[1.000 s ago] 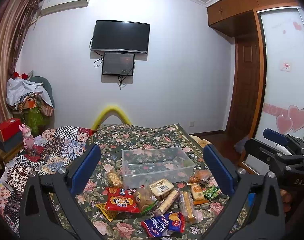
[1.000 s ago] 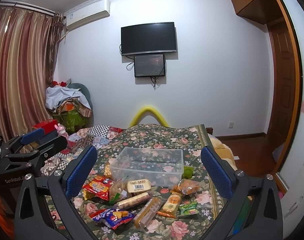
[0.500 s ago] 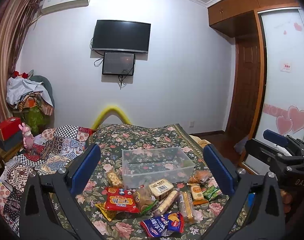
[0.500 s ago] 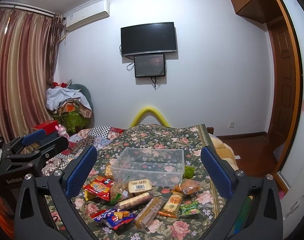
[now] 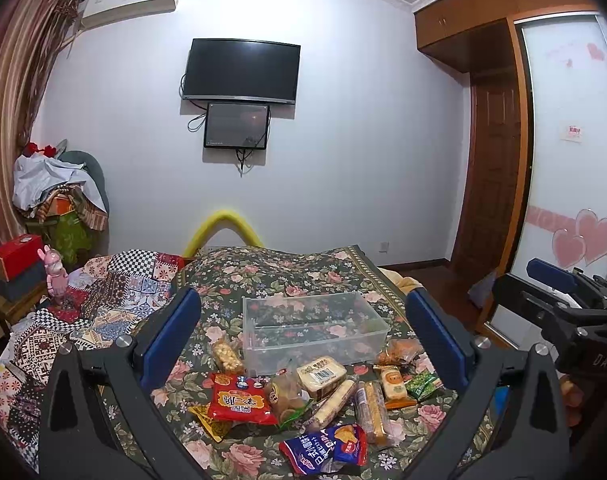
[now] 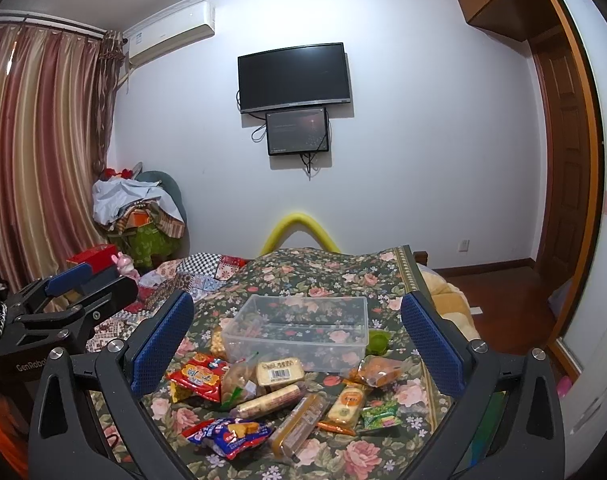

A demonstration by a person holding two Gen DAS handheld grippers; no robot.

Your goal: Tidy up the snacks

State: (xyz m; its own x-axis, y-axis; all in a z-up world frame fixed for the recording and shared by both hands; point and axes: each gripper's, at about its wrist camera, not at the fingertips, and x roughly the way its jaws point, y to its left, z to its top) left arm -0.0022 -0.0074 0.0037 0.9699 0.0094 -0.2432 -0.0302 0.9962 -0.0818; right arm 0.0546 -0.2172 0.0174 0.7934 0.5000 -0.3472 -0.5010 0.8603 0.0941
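Observation:
A clear plastic bin [image 5: 312, 330] stands empty on the floral bedspread; it also shows in the right wrist view [image 6: 299, 330]. Several snack packets lie in front of it: a red bag [image 5: 239, 400], a blue bag [image 5: 327, 448], a pale labelled pack [image 5: 321, 374], long biscuit packs [image 5: 371, 406], a green packet [image 5: 423, 384]. My left gripper [image 5: 303, 336] is open and empty, held above the snacks. My right gripper [image 6: 297, 338] is open and empty, held above the same pile [image 6: 263, 392]. Each gripper shows at the edge of the other's view.
The bedspread [image 5: 263, 268] ends at the right by a wooden floor [image 6: 503, 308] and wardrobe [image 5: 563, 160]. A patchwork quilt [image 5: 103, 292] lies on the left. A cluttered chair [image 6: 143, 216], red box [image 5: 13, 256] and curtains [image 6: 35, 140] stand at the left.
Both grippers have barely shifted; the views are nearly the same. Nothing was taken hold of or moved.

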